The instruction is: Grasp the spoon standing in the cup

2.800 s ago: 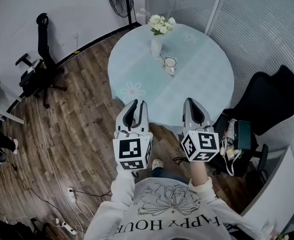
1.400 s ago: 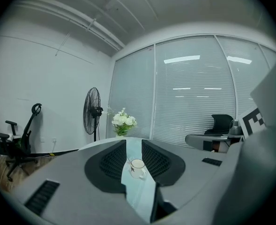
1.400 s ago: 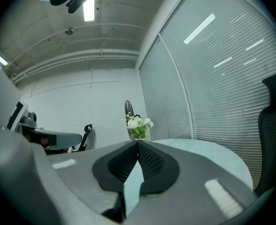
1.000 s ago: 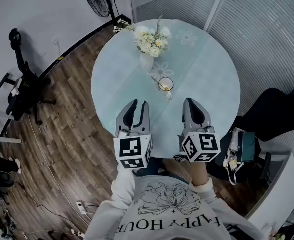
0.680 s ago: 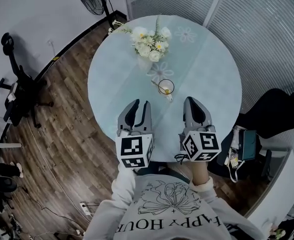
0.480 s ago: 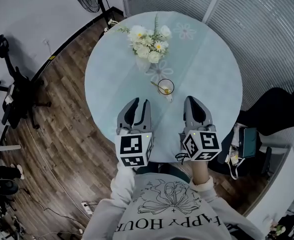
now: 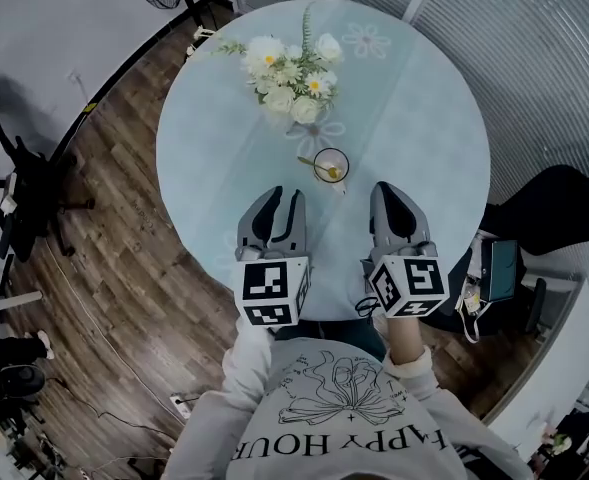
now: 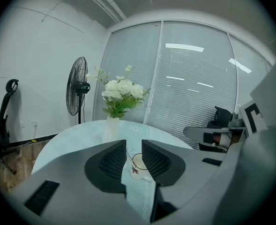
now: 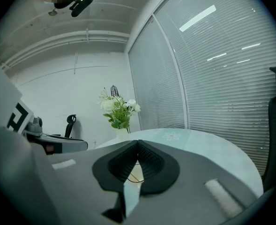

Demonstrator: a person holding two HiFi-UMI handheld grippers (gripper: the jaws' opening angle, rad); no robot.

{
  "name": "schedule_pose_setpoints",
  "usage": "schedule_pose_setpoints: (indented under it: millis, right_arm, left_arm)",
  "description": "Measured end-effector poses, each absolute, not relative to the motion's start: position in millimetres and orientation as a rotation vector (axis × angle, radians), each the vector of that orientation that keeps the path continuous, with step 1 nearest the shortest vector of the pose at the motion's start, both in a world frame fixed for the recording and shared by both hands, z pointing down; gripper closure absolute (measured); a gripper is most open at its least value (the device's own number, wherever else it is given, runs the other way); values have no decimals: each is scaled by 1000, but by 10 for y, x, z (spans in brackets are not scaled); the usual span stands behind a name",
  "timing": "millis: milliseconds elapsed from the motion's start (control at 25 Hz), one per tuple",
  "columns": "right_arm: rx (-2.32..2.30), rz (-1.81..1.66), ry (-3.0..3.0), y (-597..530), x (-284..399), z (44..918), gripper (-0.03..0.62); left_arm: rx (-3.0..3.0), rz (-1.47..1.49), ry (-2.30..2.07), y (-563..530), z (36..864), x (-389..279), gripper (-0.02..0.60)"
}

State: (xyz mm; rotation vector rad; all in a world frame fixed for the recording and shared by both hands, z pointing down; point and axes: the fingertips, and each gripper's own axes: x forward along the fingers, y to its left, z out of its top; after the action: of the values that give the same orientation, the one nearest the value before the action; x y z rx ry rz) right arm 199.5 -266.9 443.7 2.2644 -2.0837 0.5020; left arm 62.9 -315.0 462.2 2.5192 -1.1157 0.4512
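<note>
Spoon (image 7: 315, 164) stands tilted in the cup (image 7: 331, 163) near the middle of the round desk (image 7: 424, 118), handle leaning over the rim toward the person's left, with the vase of flowers (image 7: 292, 93) just behind. Both tools hover over the desk's near edge, short of the cup. Left tool (image 7: 283, 198) is released, jaws apart and empty with the cup framed in the gap, probably lined up for the approach; right tool (image 7: 394, 190) is clenched on nothing, apparently just parked aside.

Right gripper (image 9: 138, 143) fingers meet at the tips, cup (image 9: 136, 171) beyond.
</note>
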Motion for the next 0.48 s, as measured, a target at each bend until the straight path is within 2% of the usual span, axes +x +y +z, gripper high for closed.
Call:
schedule_pose_setpoints:
  millis: [480]
  right_arm:
    - [2227,590,-2072,-2719,2033,4680,583]
  left_arm:
    - [2467,489,-1085,-3192,4878,727,482]
